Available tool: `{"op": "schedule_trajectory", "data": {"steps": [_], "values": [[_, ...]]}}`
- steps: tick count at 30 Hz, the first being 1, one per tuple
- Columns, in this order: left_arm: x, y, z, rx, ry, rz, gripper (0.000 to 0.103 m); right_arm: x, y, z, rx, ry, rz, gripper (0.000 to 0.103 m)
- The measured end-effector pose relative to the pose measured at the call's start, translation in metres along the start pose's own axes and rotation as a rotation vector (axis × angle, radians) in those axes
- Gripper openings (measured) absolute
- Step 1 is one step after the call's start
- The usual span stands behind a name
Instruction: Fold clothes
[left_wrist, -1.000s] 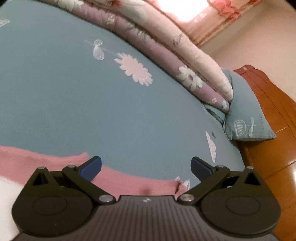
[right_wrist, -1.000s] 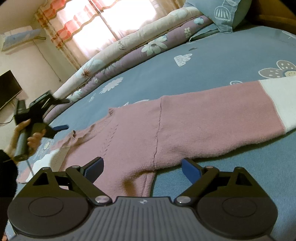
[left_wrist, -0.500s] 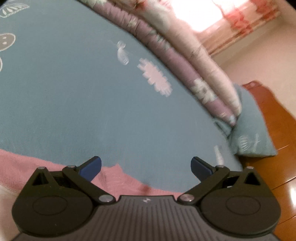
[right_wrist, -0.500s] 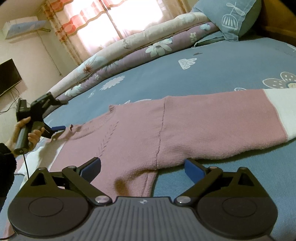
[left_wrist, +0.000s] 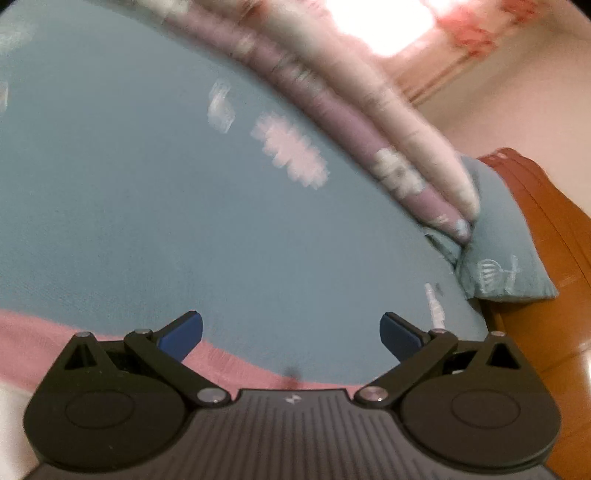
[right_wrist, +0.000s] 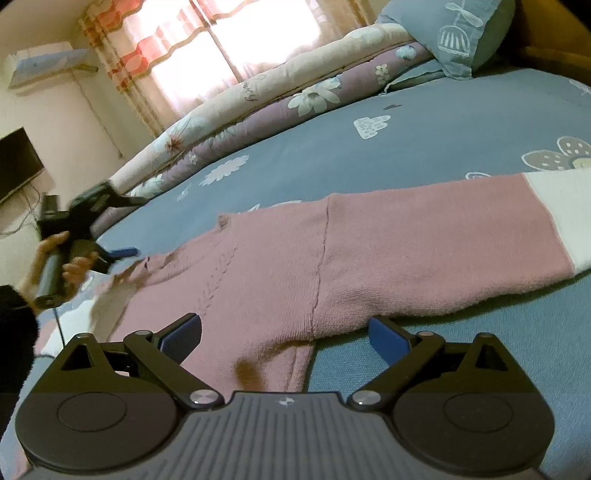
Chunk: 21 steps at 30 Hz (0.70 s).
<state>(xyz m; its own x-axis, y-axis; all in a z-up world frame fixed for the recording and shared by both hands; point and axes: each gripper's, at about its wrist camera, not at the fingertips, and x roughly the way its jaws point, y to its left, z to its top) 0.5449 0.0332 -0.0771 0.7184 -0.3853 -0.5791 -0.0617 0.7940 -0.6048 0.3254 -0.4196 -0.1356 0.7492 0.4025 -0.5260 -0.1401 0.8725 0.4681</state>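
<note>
1 pink sweater (right_wrist: 369, 258) lies flat on blue bedsheet (right_wrist: 406, 147) near window (right_wrist: 258, 44).

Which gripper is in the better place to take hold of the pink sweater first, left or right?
Probably the right gripper: its open fingers sit low over the pink sweater at the underarm. The left gripper, also open, has only the sweater's edge beneath it and mostly faces the bedsheet.

We hold our right gripper (right_wrist: 284, 334) low and level, jaws spread wide with nothing between them. Our left gripper (left_wrist: 291, 334) is equally wide apart, gripped in our left hand (right_wrist: 62, 264).
</note>
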Motion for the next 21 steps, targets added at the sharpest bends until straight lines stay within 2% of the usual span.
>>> {"op": "schedule_trajectory", "data": {"steps": [1, 3, 7, 14, 18, 21], "values": [[-0.018, -0.004, 0.005, 0.036, -0.022, 0.003, 0.102, 0.0, 0.0, 0.0, 0.003, 0.0, 0.0, 0.099], [-0.045, -0.003, 0.015, 0.066, -0.015, 0.023, 0.102, -0.001, 0.0, 0.001, 0.007, -0.001, 0.0, 0.099], [-0.067, 0.018, 0.018, 0.058, 0.028, 0.054, 0.102, 0.001, 0.007, -0.002, -0.029, 0.002, -0.021, 0.099], [-0.025, 0.072, -0.01, -0.097, 0.094, 0.001, 0.102, 0.005, 0.012, -0.006, -0.082, 0.0, -0.051, 0.1], [-0.017, 0.083, -0.006, -0.128, 0.007, -0.018, 0.102, 0.006, 0.012, -0.007, -0.087, -0.003, -0.044, 0.102], [-0.033, 0.081, 0.007, -0.137, -0.065, 0.056, 0.102, 0.007, 0.013, -0.008, -0.097, -0.004, -0.044, 0.103]]}}
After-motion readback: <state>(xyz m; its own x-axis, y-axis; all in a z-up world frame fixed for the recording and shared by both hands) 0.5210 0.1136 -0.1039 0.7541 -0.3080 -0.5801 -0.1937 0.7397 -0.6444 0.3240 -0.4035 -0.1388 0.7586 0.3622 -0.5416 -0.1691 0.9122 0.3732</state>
